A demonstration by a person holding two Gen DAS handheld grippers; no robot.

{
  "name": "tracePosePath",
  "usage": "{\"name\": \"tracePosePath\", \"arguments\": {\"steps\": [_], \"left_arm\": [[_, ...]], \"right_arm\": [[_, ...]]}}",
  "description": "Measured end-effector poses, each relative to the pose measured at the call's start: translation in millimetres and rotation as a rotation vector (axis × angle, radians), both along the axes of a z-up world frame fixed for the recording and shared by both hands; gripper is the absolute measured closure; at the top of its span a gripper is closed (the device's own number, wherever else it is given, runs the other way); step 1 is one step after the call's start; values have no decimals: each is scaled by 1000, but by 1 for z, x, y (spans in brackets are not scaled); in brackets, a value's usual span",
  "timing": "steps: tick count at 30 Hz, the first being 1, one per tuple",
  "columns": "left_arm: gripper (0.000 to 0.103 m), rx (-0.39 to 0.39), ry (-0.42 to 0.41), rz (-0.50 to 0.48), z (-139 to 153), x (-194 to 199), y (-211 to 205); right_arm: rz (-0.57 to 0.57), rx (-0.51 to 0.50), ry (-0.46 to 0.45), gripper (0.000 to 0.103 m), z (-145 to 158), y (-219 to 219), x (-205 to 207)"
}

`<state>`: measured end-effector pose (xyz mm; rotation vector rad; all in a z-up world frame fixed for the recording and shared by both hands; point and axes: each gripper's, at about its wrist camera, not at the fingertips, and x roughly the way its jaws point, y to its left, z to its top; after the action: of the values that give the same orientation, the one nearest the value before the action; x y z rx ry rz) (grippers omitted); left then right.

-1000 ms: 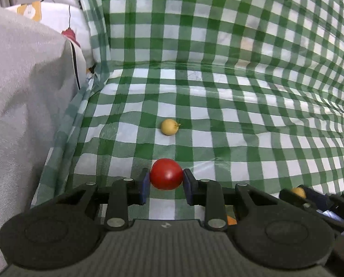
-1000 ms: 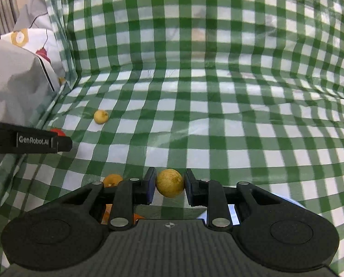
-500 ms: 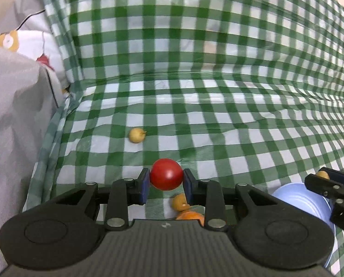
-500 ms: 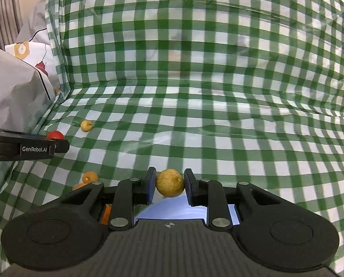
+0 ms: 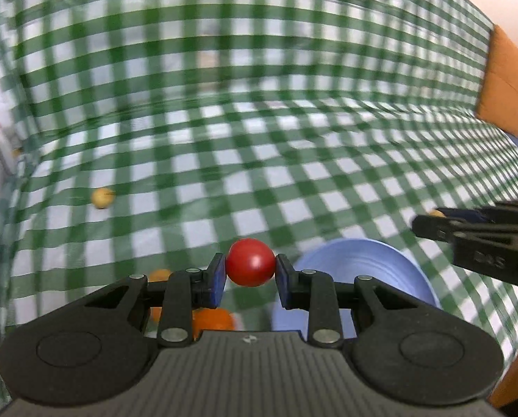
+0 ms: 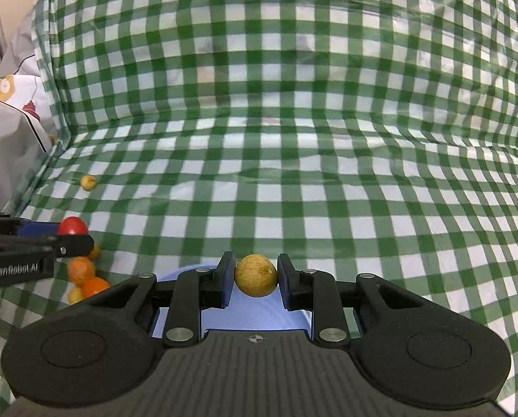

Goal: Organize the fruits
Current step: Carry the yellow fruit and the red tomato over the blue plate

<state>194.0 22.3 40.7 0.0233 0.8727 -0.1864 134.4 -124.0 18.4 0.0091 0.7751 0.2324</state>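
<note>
Gripping a red fruit (image 5: 250,261) beside the blue bowl's rim (image 5: 380,248), left tool (image 5: 250,274), right tool (image 6: 255,278) clamping a yellow fruit (image 6: 256,274) over that bowl, open checked cloth (image 6: 328,191) ahead, orange fruits (image 6: 85,278) clustered left.

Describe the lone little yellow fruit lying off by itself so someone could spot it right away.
Start at the green checked cloth and follow it to its left edge, beside the grey fabric. There the small yellow fruit lies alone, far from the orange and yellow cluster nearer the blue plate.
</note>
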Motion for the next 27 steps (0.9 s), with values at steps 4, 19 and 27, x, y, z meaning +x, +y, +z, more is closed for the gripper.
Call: {"name": "tracePosePath", "arguments": {"steps": [4,19,27], "left_arm": [[70,16,6,-52,-9,-2,-20],[70,74,-2,-145,-25,-3,-61],[70,80,-1,-152,-26,-3,-57]], "right_arm": [[-6,-9,10,76,-5,-9,-1],[0,-23,33,76,-15,-20,0],[11,-33,34,76,-17,-16,1]]}}
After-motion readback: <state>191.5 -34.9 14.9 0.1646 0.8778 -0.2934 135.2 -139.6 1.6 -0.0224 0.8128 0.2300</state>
